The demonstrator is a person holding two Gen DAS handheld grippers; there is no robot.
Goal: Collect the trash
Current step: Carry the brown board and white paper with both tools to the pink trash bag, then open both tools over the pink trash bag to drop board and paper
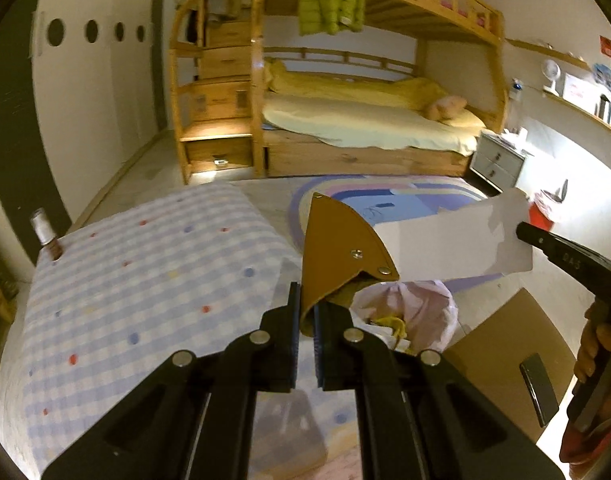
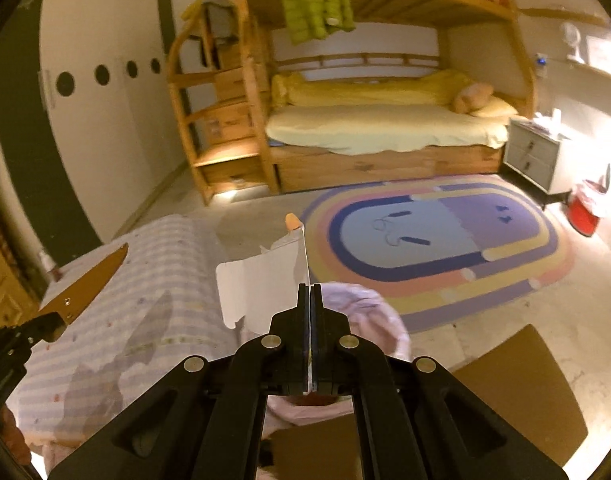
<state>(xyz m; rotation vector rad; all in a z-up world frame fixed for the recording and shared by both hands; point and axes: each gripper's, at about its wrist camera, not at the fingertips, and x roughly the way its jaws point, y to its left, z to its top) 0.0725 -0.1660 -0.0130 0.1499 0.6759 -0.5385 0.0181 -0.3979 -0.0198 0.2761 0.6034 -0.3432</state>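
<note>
My left gripper (image 1: 306, 303) is shut on a brown wedge-shaped pouch (image 1: 341, 252) and holds it upright over a bin lined with a pink bag (image 1: 417, 312). The pouch also shows at the left of the right wrist view (image 2: 85, 284). My right gripper (image 2: 310, 292) is shut on a flattened white paper carton (image 2: 261, 280) and holds it above the same pink-lined bin (image 2: 369, 304). In the left wrist view the carton (image 1: 457, 240) hangs from the right gripper (image 1: 523, 232) just right of the pouch. Yellow scraps lie inside the bag.
A table with a checked blue-and-white cloth (image 1: 145, 280) lies left of the bin, with a small bottle (image 1: 45, 236) at its far corner. A brown chair seat (image 2: 517, 392) is on the right. Beyond are an oval rug (image 2: 437, 236), a bunk bed (image 2: 385, 128) and a red bin (image 2: 585, 208).
</note>
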